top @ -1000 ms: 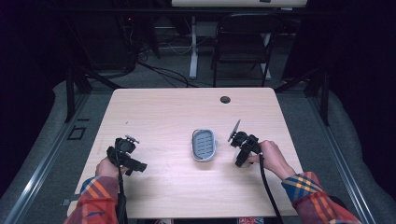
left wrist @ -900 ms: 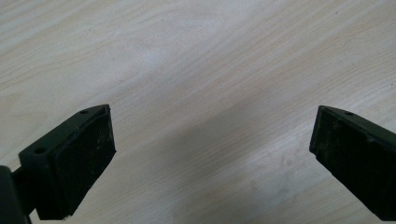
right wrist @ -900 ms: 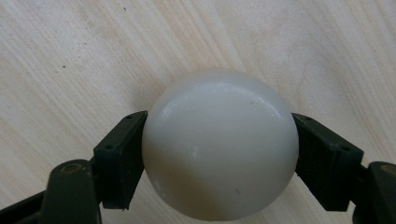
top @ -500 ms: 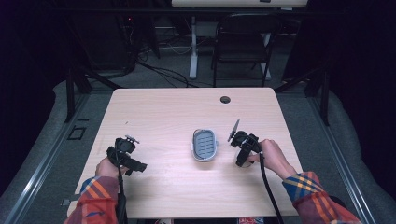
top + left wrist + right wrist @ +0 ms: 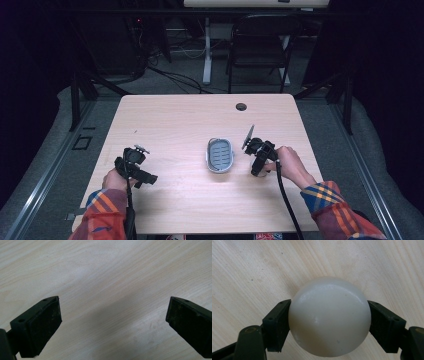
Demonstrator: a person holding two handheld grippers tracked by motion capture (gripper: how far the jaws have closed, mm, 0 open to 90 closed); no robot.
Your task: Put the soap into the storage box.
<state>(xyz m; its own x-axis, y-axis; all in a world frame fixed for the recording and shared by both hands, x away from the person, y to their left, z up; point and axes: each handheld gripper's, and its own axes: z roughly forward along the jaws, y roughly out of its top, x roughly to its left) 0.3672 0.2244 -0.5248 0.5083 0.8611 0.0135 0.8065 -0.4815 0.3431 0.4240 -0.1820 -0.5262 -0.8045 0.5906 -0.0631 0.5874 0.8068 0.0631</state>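
White ball pinched in the right tongs, tray waiting empty

Nearest us, the left tongs (image 5: 134,165) hover over bare desk (image 5: 175,125) with jaws spread wide and nothing between them. Over on the right, the right tongs (image 5: 329,320) are pinching a smooth white ball (image 5: 329,316) across its widest part, low over the wood just beside the tray. It looks hard, glossy and probably light (slippery too, I'd guess), so a squeeze off the middle could squirt it out. Further in, mid-desk, the small grey tray (image 5: 220,155) sits with its ribbed floor empty. Beyond it, a dark grommet hole (image 5: 241,106) near the far edge.
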